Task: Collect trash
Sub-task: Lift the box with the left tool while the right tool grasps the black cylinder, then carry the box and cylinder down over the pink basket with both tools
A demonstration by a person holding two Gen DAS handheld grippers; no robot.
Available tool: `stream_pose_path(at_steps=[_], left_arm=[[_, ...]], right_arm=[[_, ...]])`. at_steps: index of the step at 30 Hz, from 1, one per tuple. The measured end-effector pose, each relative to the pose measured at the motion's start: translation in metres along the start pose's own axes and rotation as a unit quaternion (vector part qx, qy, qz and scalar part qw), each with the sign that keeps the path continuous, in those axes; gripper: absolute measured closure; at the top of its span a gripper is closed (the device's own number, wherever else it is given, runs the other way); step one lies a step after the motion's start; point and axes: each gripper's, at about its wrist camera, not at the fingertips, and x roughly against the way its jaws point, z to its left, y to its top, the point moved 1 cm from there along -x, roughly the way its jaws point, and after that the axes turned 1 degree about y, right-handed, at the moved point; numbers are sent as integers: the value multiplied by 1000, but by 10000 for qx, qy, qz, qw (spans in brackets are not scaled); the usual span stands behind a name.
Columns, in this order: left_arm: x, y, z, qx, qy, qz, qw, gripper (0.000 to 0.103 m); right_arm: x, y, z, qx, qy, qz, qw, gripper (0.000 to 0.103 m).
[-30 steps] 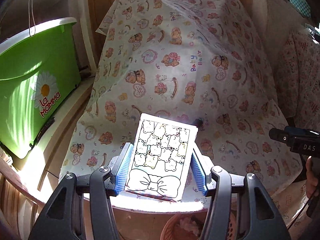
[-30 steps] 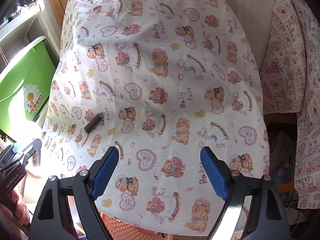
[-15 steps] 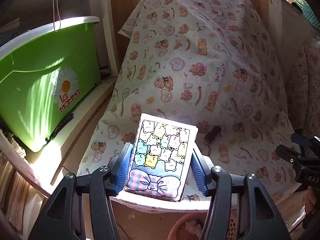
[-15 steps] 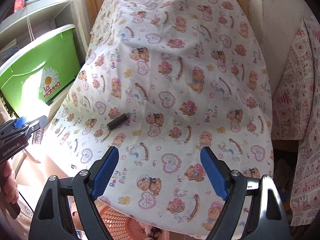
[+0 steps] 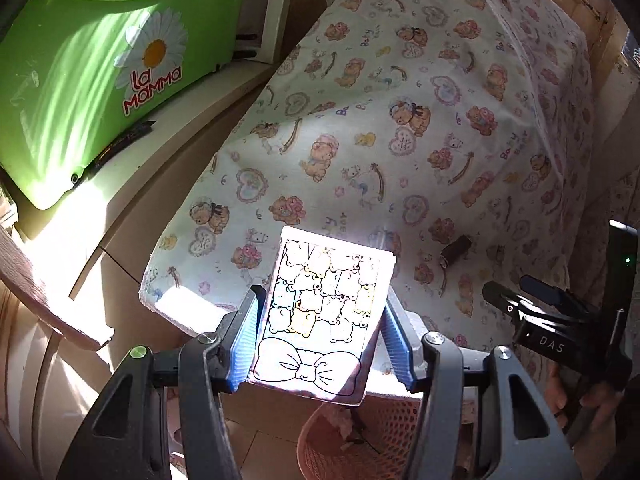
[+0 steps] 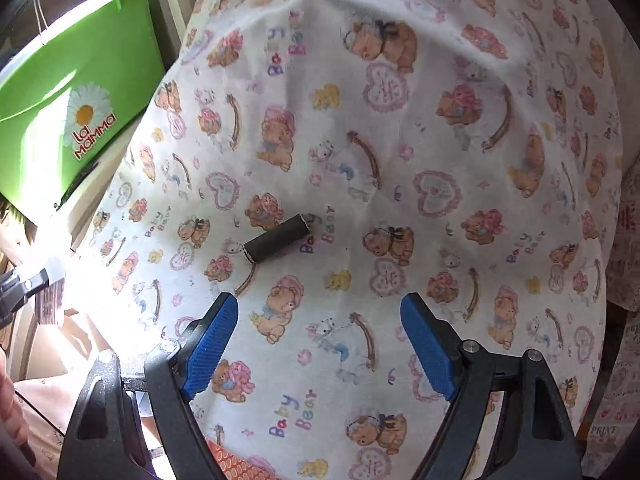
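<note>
Left tool (image 5: 320, 336) grips flat glossy packet (image 5: 324, 312); right tool (image 6: 320, 344) gapes above cloth (image 6: 400, 160).

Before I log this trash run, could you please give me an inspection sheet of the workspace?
Surface: teddy-print cloth over a raised surface, sunlit.
Job's things: packet with bear print, in the left gripper; dark tube lying on the cloth; pink basket below the cloth's edge, scraps inside.
Clutter: nothing seen.
Grippers: left gripper shut on the packet, above the basket; right gripper open, empty, near the tube.
Cables: nothing seen.
Surroundings: green tub on a shelf at left.
</note>
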Motion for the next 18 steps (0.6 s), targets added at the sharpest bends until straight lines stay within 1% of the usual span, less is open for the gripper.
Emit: stream_pose_path(at_steps=[1, 3, 5, 6, 7, 8, 9, 10, 11, 12, 14, 17, 18], left_arm=[[-4, 0, 4, 125, -22, 53, 9999, 49], [-8, 2, 10, 314, -68, 136, 9994, 49], [-7, 7, 16, 446, -47, 93, 9990, 49], [-5, 10, 19, 477, 14, 52, 9988, 49], [-4, 11, 20, 492, 79, 15, 9988, 49], [-3, 12, 22, 510, 145, -13, 9986, 49], [-2, 14, 24, 538, 206, -26, 9983, 49], [-2, 14, 25, 563, 231, -25, 9981, 49], [-2, 14, 26, 598, 226, -12, 9980, 49], [-3, 14, 26, 633, 184, 12, 9978, 49], [-4, 15, 25, 646, 89, 66, 9978, 49], [-5, 15, 22, 572, 73, 87, 9983, 49], [-4, 15, 20, 512, 98, 72, 9986, 49]], right_arm=[[-6, 3, 2, -95, 142, 15, 9999, 18], [-17, 10, 5, -403, 196, 113, 9989, 20], [-30, 17, 4, -800, 394, 253, 9957, 28], [-36, 20, 3, -1010, 494, 347, 9931, 35], [-43, 23, 1, -1200, 543, 430, 9903, 40], [-48, 25, 0, -1309, 529, 425, 9891, 40], [-49, 29, 1, -1311, 416, 313, 9900, 43], [-52, 32, 3, -1273, 346, 298, 9908, 51], [-55, 35, 5, -1243, 340, 325, 9911, 56], [-59, 39, 7, -1239, 353, 346, 9911, 66], [-64, 41, 10, -1218, 252, 367, 9916, 71], [-67, 43, 14, -1194, 134, 238, 9925, 82], [-66, 44, 13, -1180, 188, 196, 9926, 90]])
